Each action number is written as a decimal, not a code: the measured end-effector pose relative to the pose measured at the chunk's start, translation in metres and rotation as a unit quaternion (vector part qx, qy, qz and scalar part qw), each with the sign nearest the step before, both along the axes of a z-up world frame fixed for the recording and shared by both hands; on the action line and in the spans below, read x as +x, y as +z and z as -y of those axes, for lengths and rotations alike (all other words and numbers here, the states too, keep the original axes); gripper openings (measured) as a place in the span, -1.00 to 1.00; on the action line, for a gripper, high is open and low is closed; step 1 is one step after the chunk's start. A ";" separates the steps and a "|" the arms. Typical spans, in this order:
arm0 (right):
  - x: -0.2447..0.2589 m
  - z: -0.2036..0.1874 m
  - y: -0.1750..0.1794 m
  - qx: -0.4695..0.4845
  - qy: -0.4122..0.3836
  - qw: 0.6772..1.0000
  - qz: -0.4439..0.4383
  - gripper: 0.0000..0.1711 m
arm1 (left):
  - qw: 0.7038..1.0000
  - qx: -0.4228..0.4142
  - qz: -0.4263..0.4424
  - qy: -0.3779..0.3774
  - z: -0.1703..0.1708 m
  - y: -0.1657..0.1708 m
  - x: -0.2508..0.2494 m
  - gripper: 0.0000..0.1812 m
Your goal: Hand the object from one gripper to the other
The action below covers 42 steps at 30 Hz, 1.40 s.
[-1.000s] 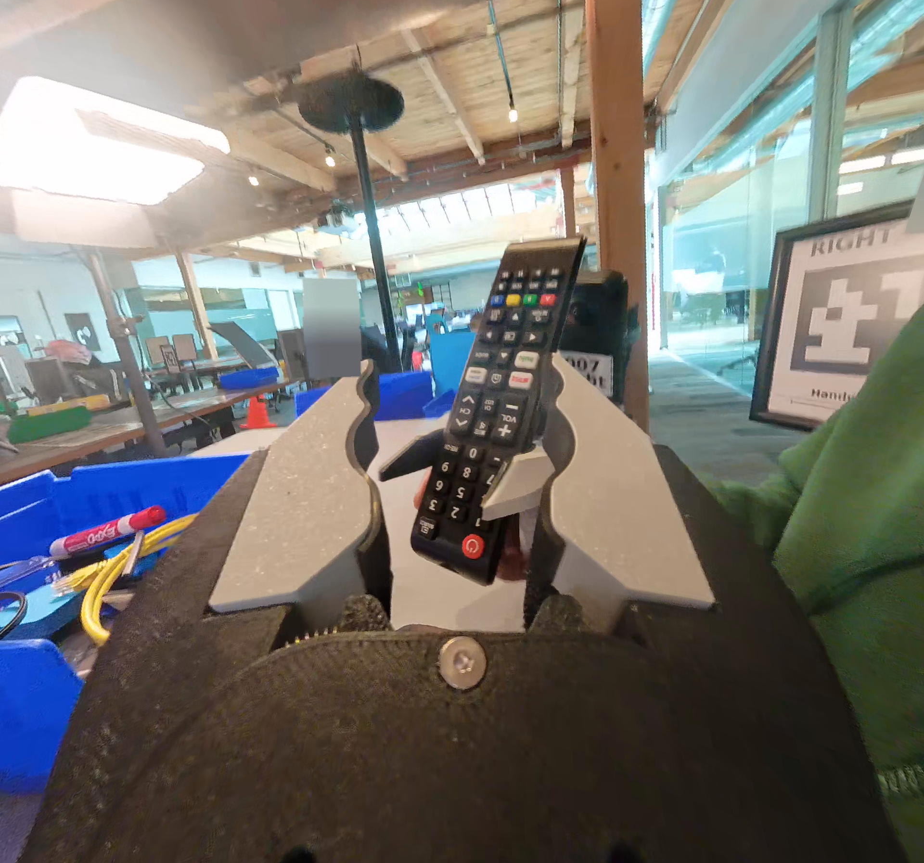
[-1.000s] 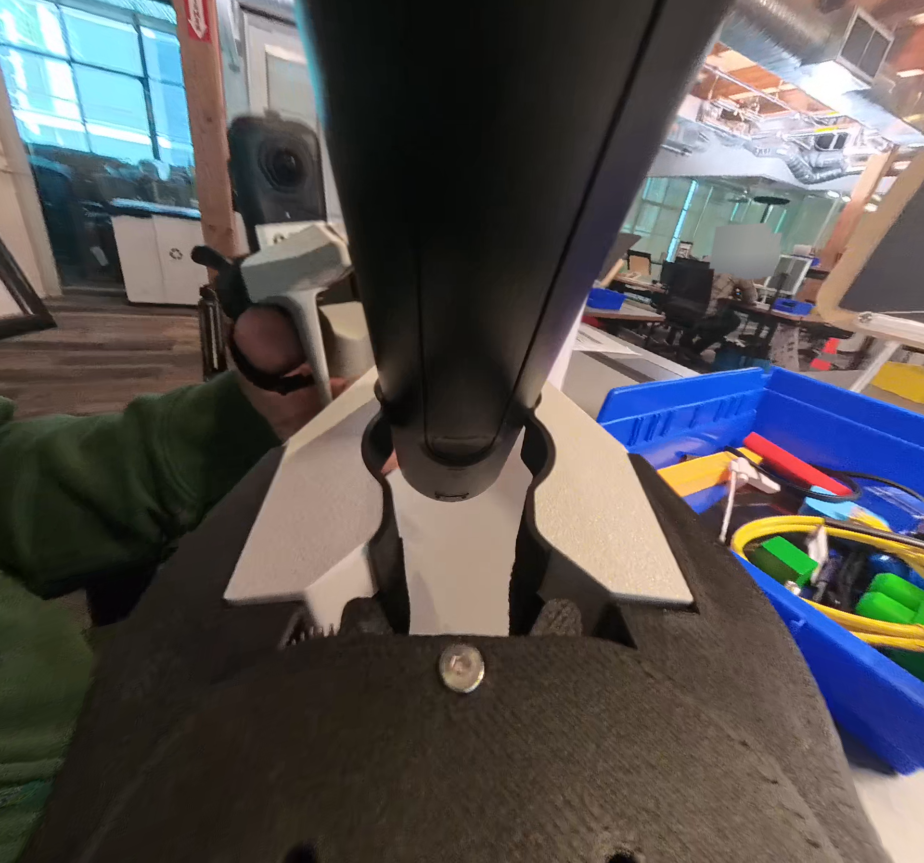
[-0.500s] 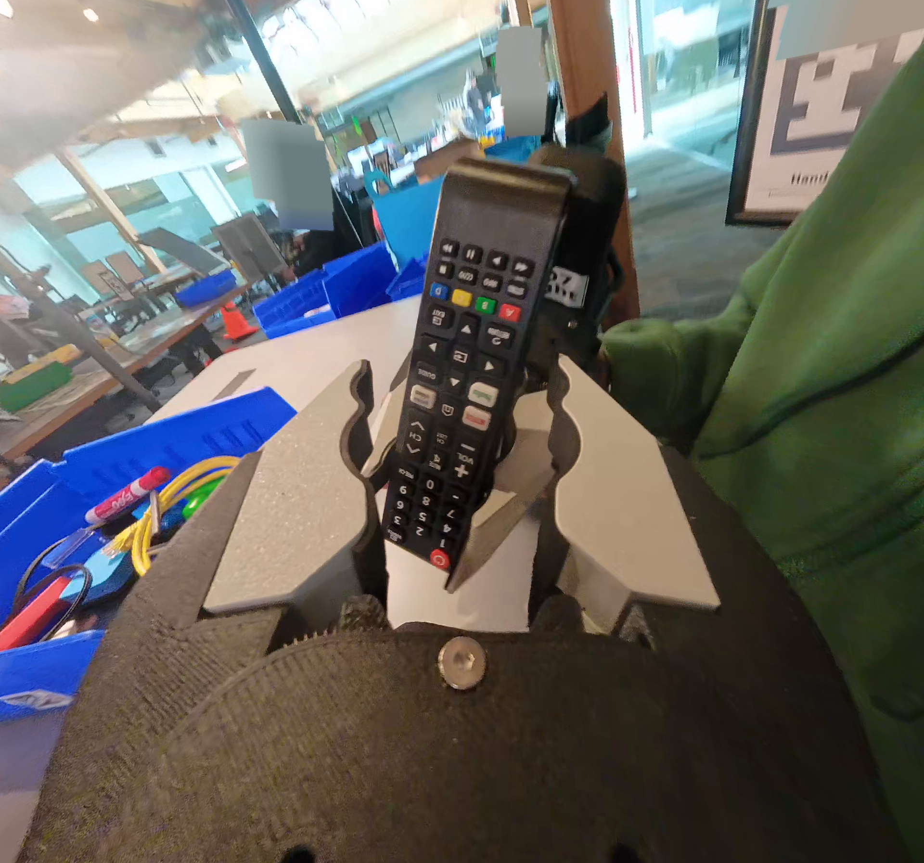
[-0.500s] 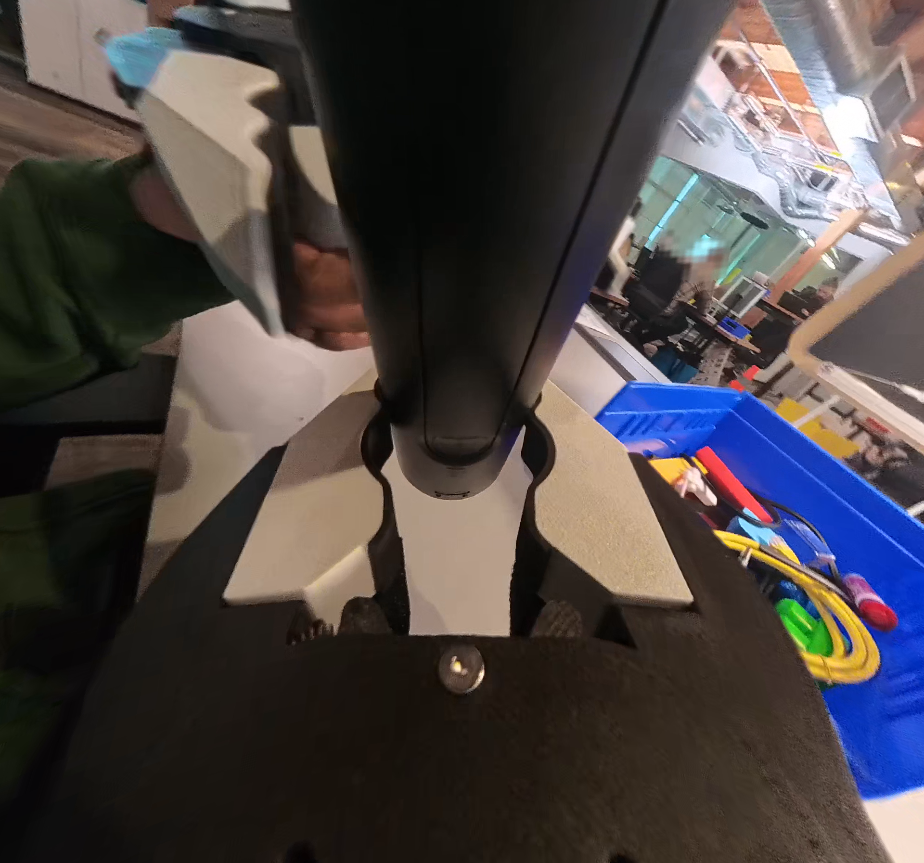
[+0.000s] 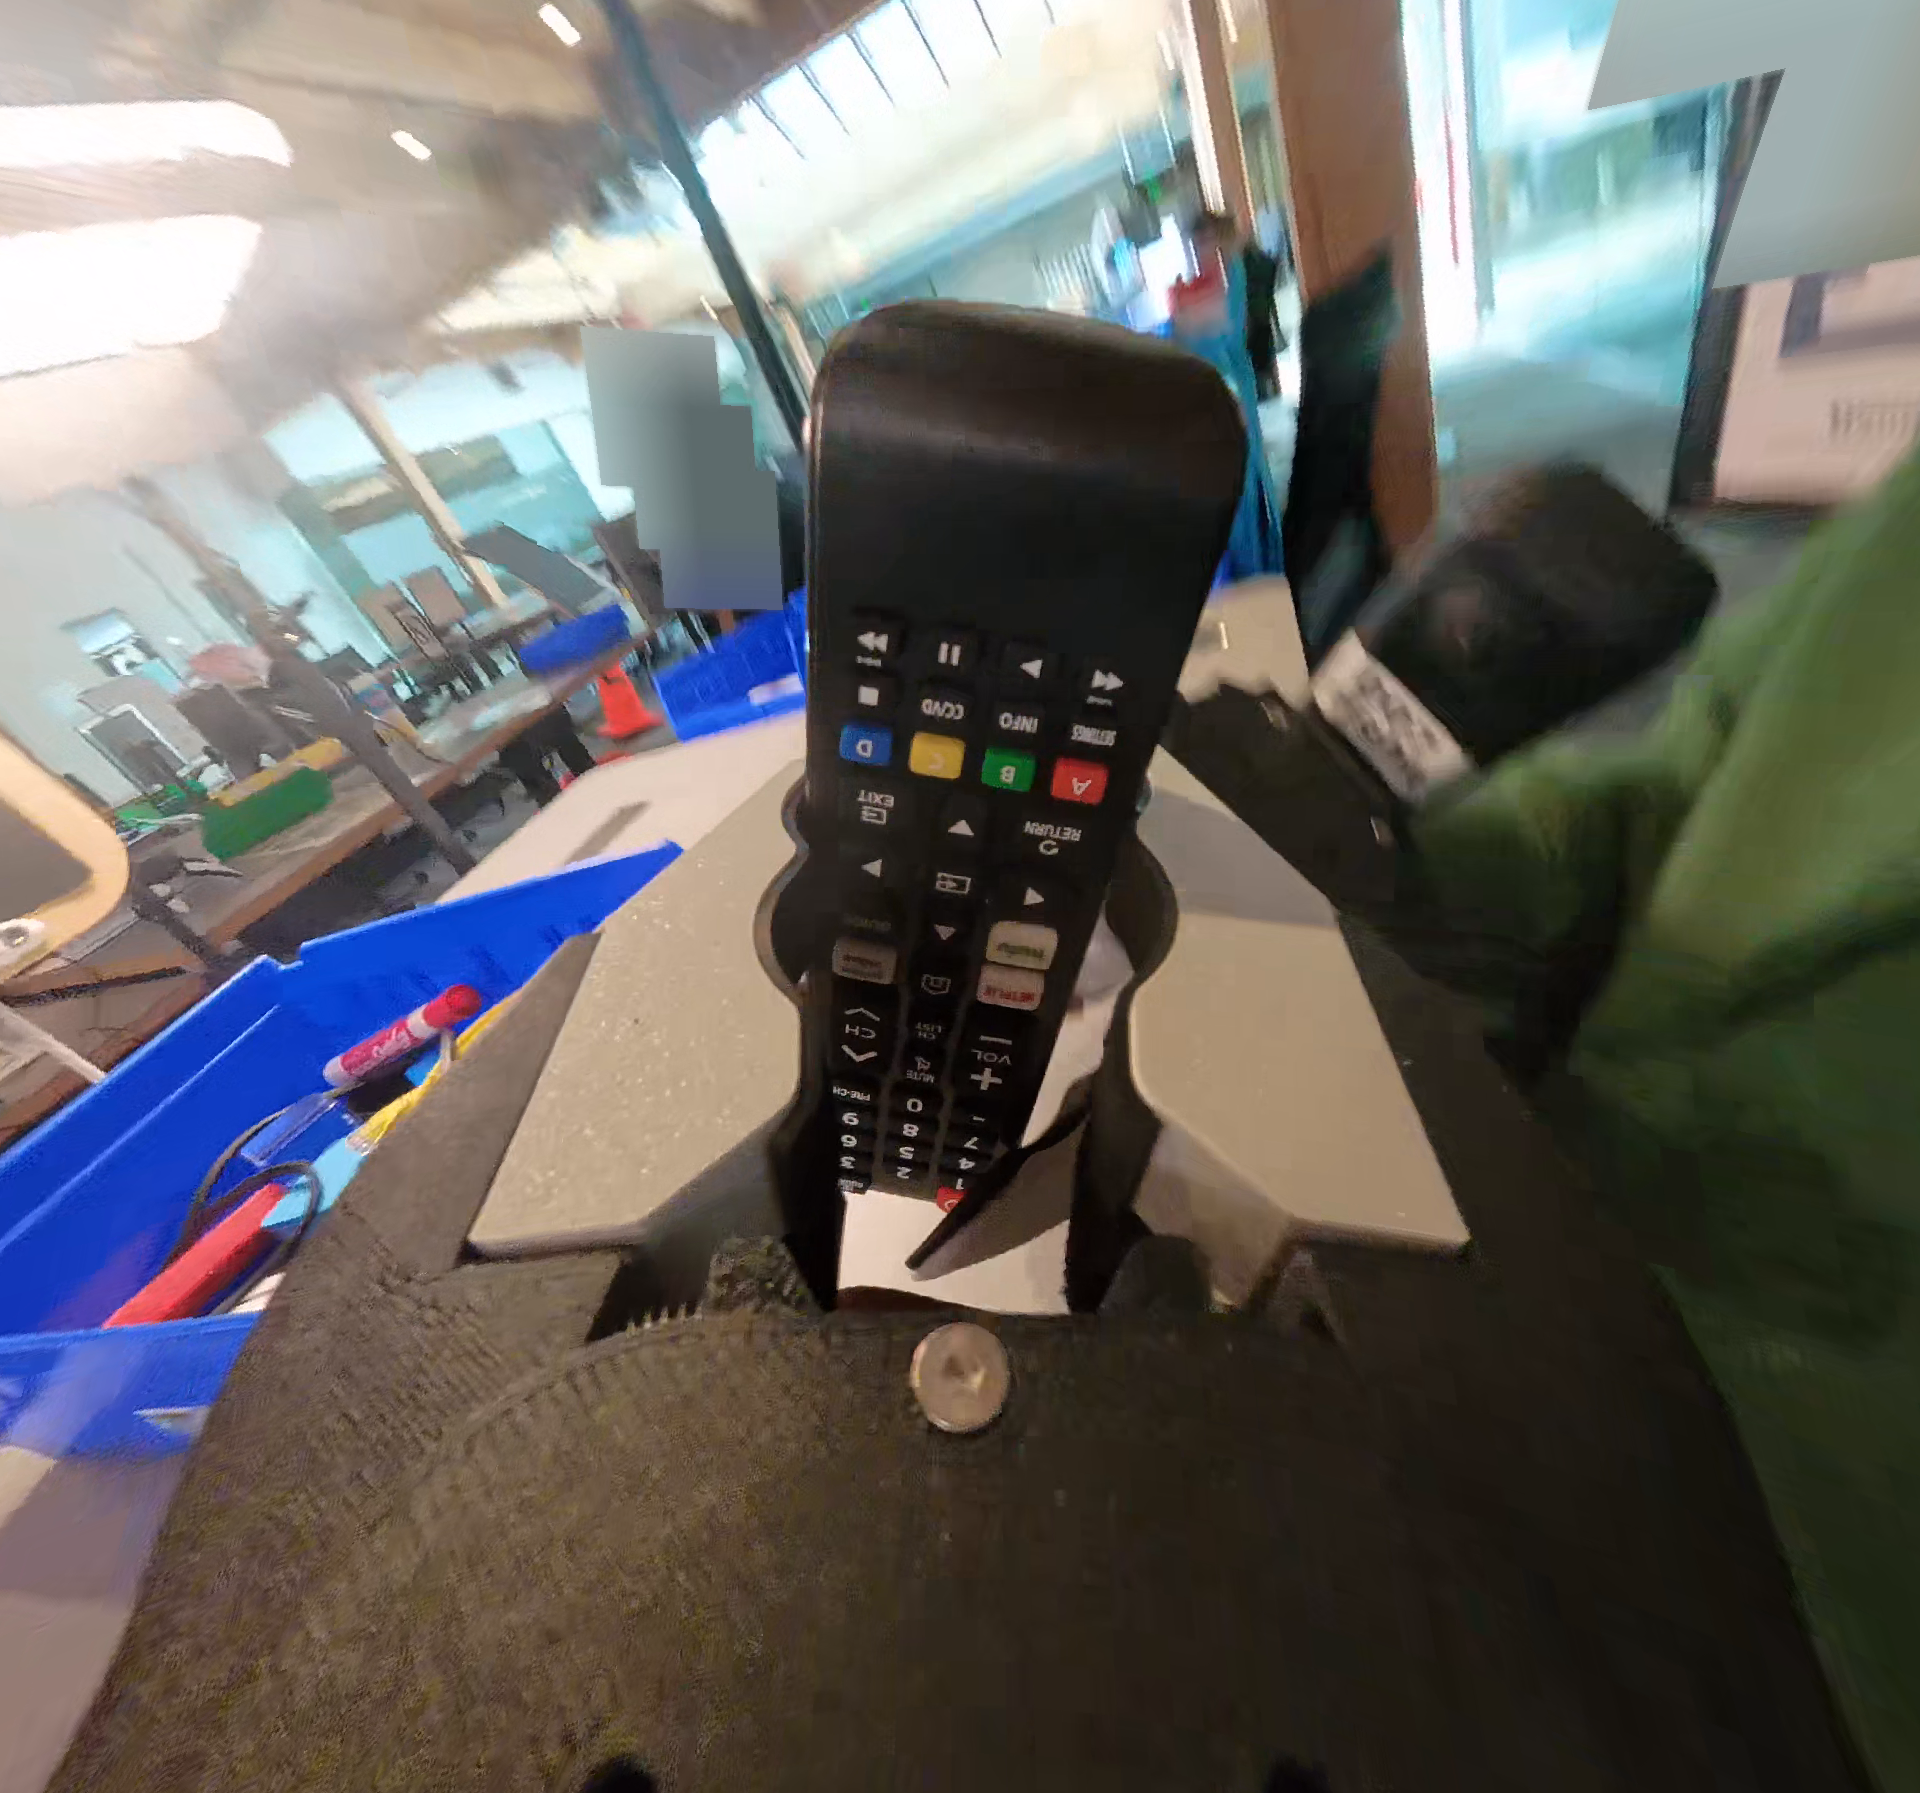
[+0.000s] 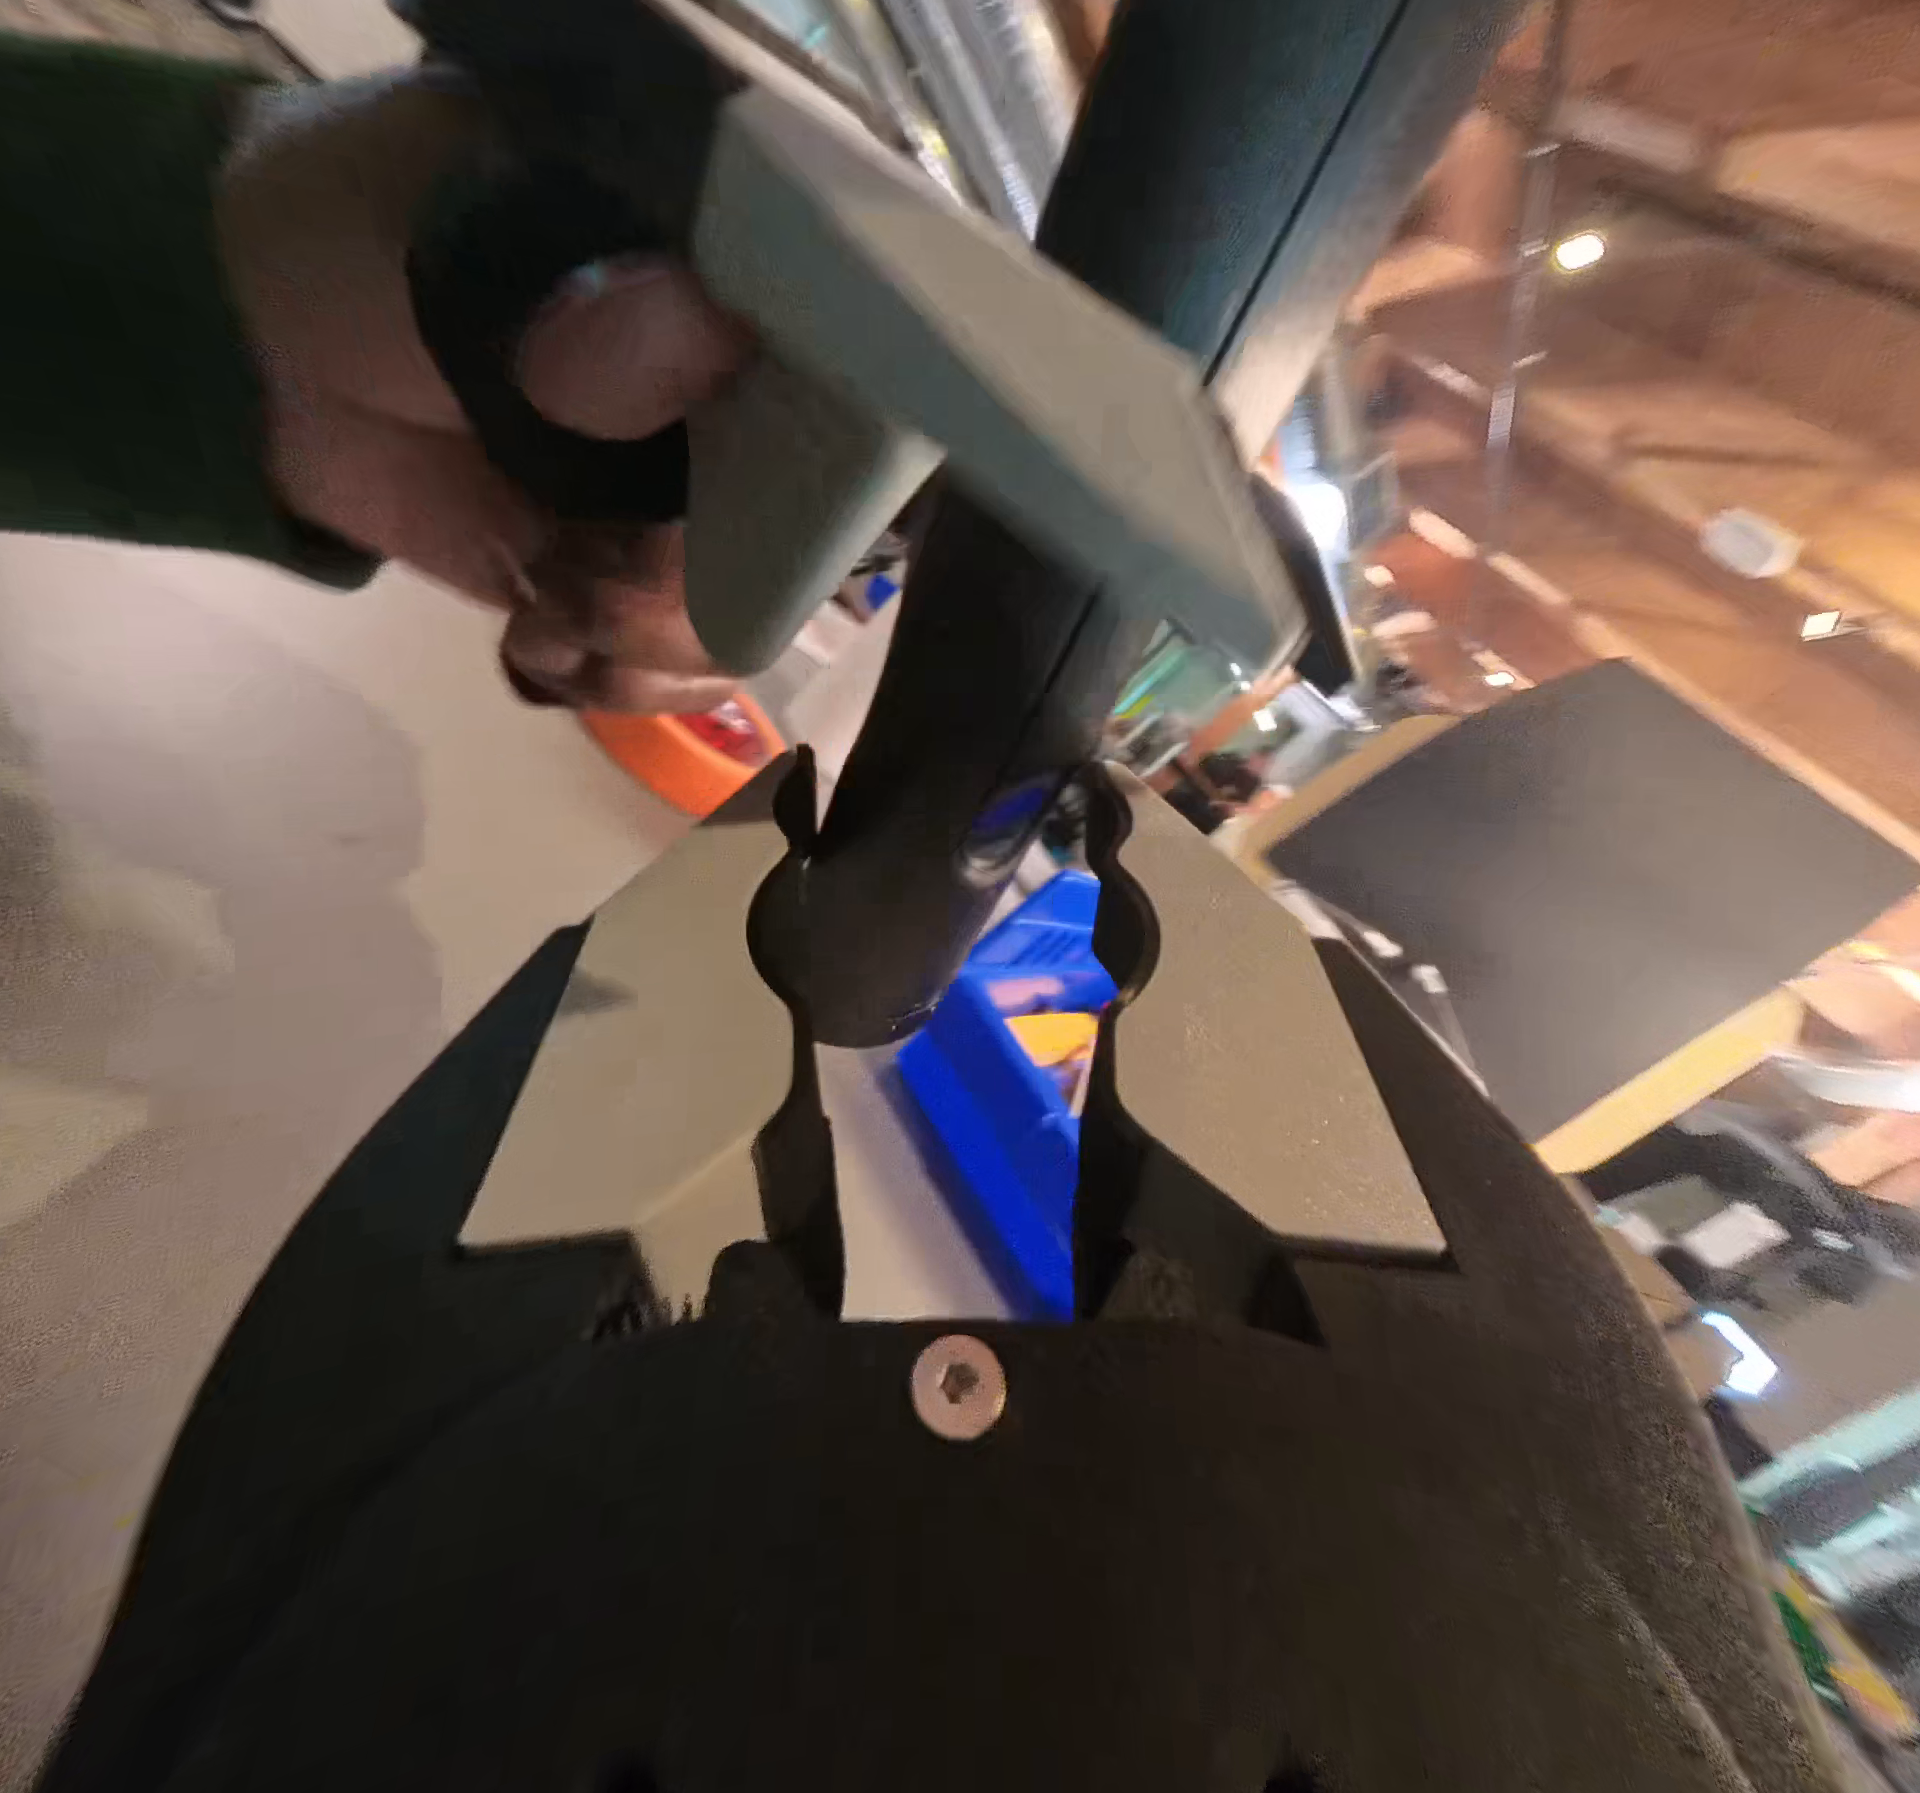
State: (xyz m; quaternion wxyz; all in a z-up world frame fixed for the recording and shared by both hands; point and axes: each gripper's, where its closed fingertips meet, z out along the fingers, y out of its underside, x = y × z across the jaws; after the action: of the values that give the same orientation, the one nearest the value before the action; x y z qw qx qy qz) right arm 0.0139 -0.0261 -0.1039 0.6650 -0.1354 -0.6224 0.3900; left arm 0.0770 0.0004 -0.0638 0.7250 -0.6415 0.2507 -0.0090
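Observation:
A black TV remote (image 5: 987, 808) stands upright between the grey fingers of my left gripper (image 5: 966, 808), buttons facing the camera, and the jaws are shut on its lower half. In the right wrist view the remote's back (image 6: 914, 912) leans against the left finger of my right gripper (image 6: 951, 787). Those jaws are open, with a gap on the right side. One grey finger (image 6: 935, 372) of the left gripper clamps the remote higher up, held by a hand (image 6: 364, 372). The right gripper's black body (image 5: 1538, 600) shows blurred at the right of the left wrist view.
A blue bin (image 5: 260, 1068) with a red marker (image 5: 400, 1031) and cables lies at the left. It also shows in the right wrist view (image 6: 997, 1068). An orange tape roll (image 6: 675, 756) sits on the white table (image 6: 208, 808). A green sleeve (image 5: 1766, 1016) fills the right.
My left gripper has closed on the remote. My right gripper has opened its jaws and tilted away, so the remote's end now sits loose between them.

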 end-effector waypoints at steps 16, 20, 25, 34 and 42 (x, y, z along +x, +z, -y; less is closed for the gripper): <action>0.018 0.005 0.028 0.105 -0.080 0.979 -0.157 -0.24 | 0.851 0.092 0.497 -0.140 0.004 0.049 -0.053 -0.43; 0.019 0.000 0.033 0.100 -0.092 0.976 -0.170 -0.26 | 0.842 0.066 0.507 -0.172 0.002 0.045 -0.046 -0.43; 0.026 0.001 0.039 0.102 -0.097 0.971 -0.194 -0.35 | 0.819 0.033 0.527 -0.225 -0.003 0.038 -0.034 -0.42; 0.026 -0.013 0.046 0.080 -0.125 0.968 -0.201 -0.52 | 0.795 -0.004 0.552 -0.252 -0.013 0.022 -0.033 -0.42; 0.024 -0.013 0.045 0.068 -0.114 0.973 -0.190 -0.47 | 0.782 0.006 0.561 -0.271 -0.006 0.028 -0.036 -0.43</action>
State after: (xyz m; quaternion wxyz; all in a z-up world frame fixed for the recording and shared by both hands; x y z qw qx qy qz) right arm 0.0379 -0.0131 -0.0591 0.8189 -0.0834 -0.4898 0.2871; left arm 0.0407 0.0064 -0.0358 0.7093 -0.4243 -0.0367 -0.5617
